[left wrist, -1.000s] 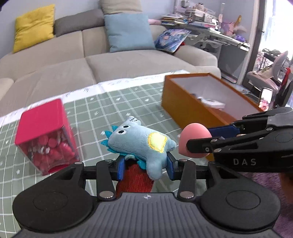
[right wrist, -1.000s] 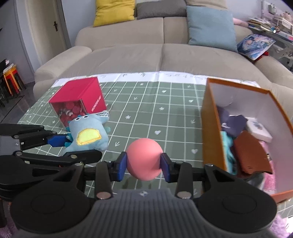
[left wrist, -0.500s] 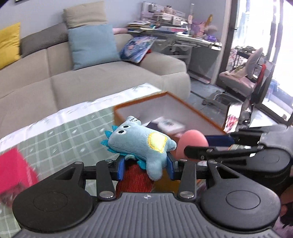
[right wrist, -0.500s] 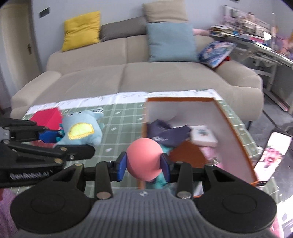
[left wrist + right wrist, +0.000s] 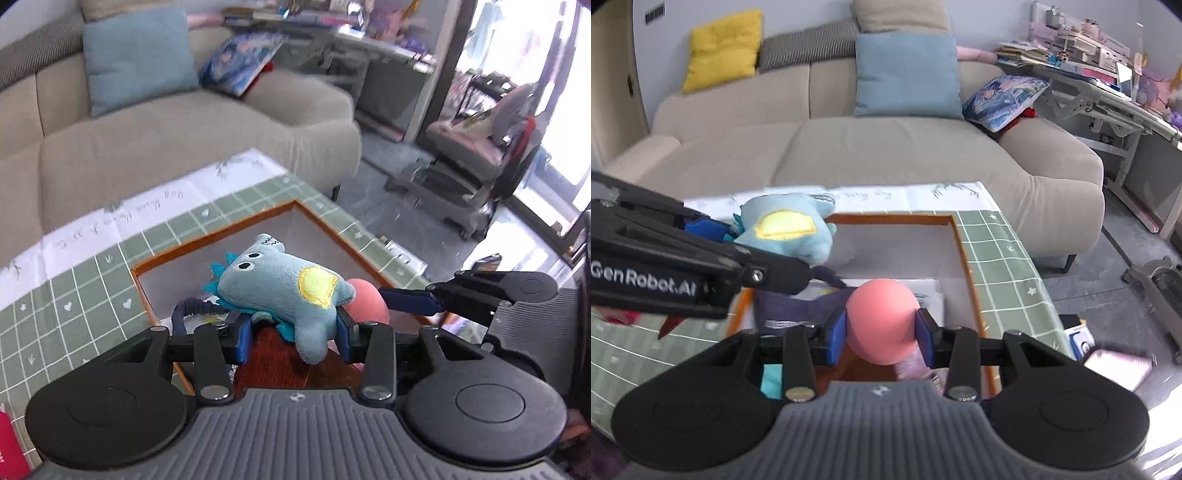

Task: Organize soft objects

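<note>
1. Claws first: the left claw [image 5: 293, 338] is clamped on a blue plush toy [image 5: 280, 291] at its lower body; the right claw [image 5: 881, 334] is clamped on a pink ball [image 5: 882, 319] across its middle.
2. Both things hang over the open orange box [image 5: 964, 251] on the desk [image 5: 1008, 266], the toy at ten o'clock from the ball.
3. Toy: likely light, floppy, squashy; it should drop harmlessly.
4. Ball: probably soft foam, smooth and round, so it may roll.
</note>
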`<state>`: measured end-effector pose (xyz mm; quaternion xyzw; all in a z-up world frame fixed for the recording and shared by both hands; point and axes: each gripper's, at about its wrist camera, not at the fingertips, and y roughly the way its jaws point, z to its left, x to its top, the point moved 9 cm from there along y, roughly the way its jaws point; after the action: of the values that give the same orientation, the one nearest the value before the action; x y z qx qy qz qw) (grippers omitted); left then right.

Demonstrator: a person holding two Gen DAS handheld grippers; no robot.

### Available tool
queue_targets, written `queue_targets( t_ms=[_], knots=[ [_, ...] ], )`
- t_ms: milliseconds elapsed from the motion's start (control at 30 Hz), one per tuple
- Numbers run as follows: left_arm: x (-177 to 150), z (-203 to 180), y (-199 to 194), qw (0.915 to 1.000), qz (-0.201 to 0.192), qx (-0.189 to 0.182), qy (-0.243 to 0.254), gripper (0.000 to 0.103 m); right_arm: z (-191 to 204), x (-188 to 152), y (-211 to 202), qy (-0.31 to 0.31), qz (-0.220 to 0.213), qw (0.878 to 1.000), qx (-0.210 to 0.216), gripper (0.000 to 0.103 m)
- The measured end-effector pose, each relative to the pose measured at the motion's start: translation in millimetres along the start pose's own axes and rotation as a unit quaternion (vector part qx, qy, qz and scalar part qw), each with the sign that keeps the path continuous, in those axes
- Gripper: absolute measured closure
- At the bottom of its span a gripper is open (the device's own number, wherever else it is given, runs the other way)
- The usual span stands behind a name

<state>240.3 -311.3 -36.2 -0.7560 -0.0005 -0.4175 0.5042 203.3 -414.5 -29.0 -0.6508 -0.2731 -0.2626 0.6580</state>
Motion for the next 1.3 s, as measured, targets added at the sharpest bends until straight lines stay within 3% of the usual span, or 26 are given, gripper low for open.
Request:
queue_targets(
  t_ms=[300,533,633,700,767,867,1300],
  knots=[
    [-8.5,35.4,66.9,0.9955,0.075,0.019,-0.055,0.054,-3.1,-6.8,76.6,-0.039,0.053,0.998,-0.020,0.060],
    [-12.7,40.2,83.7,0.9938,0.092,0.020,-0.059,0.049,-7.9,-9.6,100.0,-0.044,0.070,0.996,-0.042,0.058],
    [-15.9,43.0,86.6,0.9932,0.096,0.027,-0.060,0.041,-5.2,-10.8,100.3,-0.052,0.069,0.995,-0.042,0.054],
    [-16.8,41.3,85.2,0.9939,0.091,0.022,-0.058,0.035,-4.5,-12.9,101.1,-0.057,0.073,0.995,-0.047,0.051],
    [-16.9,39.1,82.2,0.9944,0.089,0.021,-0.054,0.033,-3.6,-15.3,100.0,-0.059,0.073,0.994,-0.048,0.041],
    [-13.9,35.8,72.7,0.9955,0.075,0.012,-0.056,0.022,-0.9,-19.2,96.1,-0.063,0.072,0.994,-0.057,0.034],
    [4.1,33.3,5.1,0.9987,0.018,0.002,-0.047,0.022,11.5,-17.0,56.5,-0.083,0.059,0.991,-0.088,0.030]
  ],
)
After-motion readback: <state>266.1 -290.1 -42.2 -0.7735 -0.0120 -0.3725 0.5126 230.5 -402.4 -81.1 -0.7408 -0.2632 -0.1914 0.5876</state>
